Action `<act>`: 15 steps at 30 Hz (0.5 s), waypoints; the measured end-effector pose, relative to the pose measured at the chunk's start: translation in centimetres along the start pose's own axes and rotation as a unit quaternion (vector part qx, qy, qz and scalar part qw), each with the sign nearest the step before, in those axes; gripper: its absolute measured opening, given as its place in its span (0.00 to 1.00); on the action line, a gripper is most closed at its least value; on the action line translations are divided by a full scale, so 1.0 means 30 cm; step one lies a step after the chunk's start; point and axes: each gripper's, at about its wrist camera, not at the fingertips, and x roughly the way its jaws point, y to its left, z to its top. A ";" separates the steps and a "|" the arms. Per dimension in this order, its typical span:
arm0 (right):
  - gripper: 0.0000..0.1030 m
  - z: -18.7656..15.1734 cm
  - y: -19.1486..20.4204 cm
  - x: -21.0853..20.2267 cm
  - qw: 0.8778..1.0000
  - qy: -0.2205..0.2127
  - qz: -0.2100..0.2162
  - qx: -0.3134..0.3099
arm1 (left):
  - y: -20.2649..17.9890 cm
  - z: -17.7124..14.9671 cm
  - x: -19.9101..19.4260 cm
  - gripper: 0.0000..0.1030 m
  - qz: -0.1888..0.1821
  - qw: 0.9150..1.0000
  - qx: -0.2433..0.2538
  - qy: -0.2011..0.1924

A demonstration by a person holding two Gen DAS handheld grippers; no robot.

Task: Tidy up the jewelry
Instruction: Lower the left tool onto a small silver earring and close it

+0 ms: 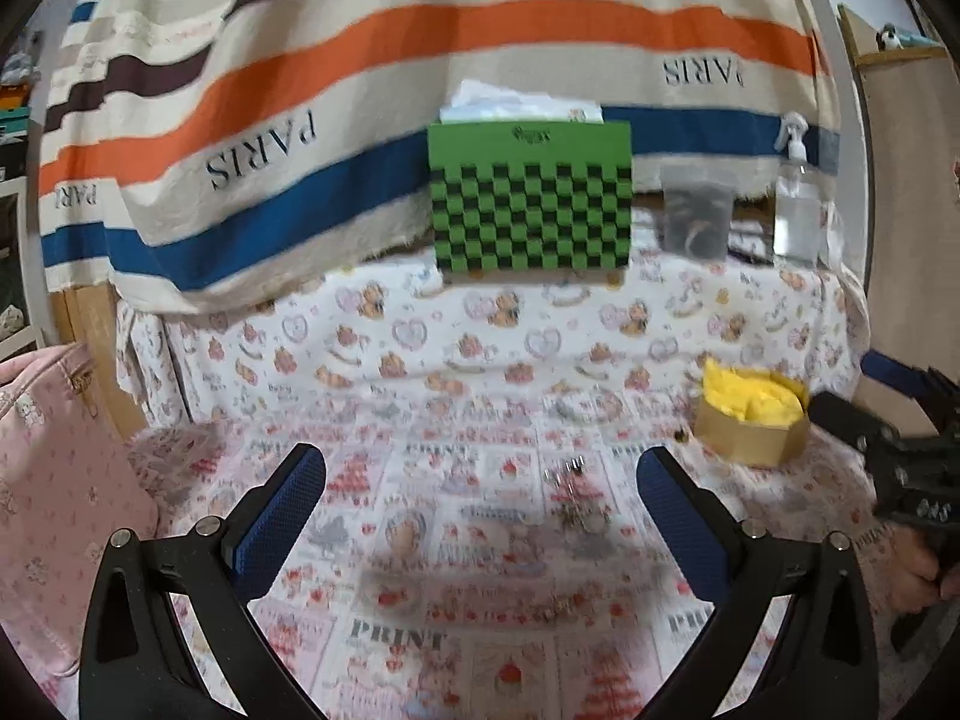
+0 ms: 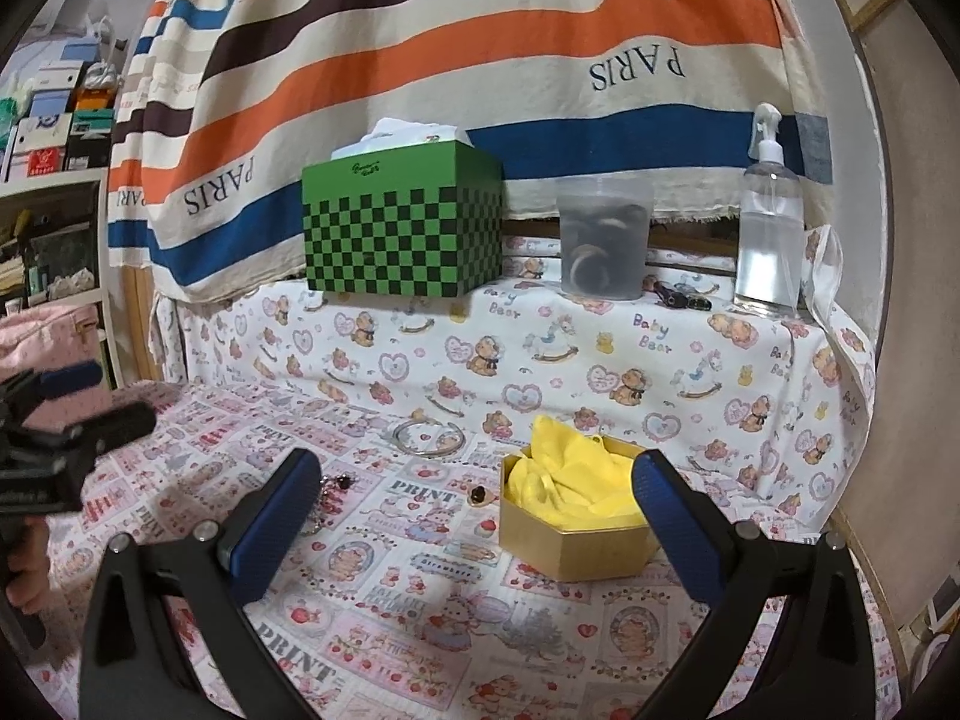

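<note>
A gold hexagonal box (image 2: 576, 546) lined with yellow tissue sits on the printed cloth; it also shows in the left wrist view (image 1: 750, 429). A silver bangle (image 2: 429, 438) lies behind it to the left. A small dark ring (image 2: 478, 496) lies beside the box. A chain with dark beads (image 2: 336, 489) lies by my right gripper's left finger; it appears blurred in the left wrist view (image 1: 573, 495). My right gripper (image 2: 474, 534) is open and empty, just before the box. My left gripper (image 1: 480, 516) is open and empty above the chain.
A green checkered tissue box (image 2: 402, 222), a clear cup of hair ties (image 2: 603, 240) and a spray bottle (image 2: 771, 222) stand on the raised ledge behind. A striped PARIS towel (image 2: 456, 42) hangs at the back. A pink bag (image 1: 54, 480) lies at left.
</note>
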 end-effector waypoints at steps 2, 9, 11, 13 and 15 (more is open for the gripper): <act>1.00 0.006 -0.013 0.004 1.000 0.012 0.003 0.010 | 0.001 0.004 0.011 1.00 -0.003 1.000 -0.002 0.031; 1.00 0.003 -0.053 0.028 0.998 0.042 0.020 0.048 | 0.008 -0.007 0.083 0.71 -0.029 0.986 -0.042 0.162; 1.00 -0.003 -0.053 0.038 0.998 0.050 0.015 0.047 | -0.006 -0.029 0.112 0.61 -0.042 0.977 -0.049 0.202; 1.00 -0.007 -0.053 0.045 0.997 0.056 0.009 0.045 | -0.022 -0.057 0.142 0.45 -0.058 0.967 -0.057 0.242; 1.00 -0.008 -0.055 0.051 0.997 0.061 0.004 0.045 | -0.033 -0.081 0.171 0.43 -0.076 0.955 -0.074 0.277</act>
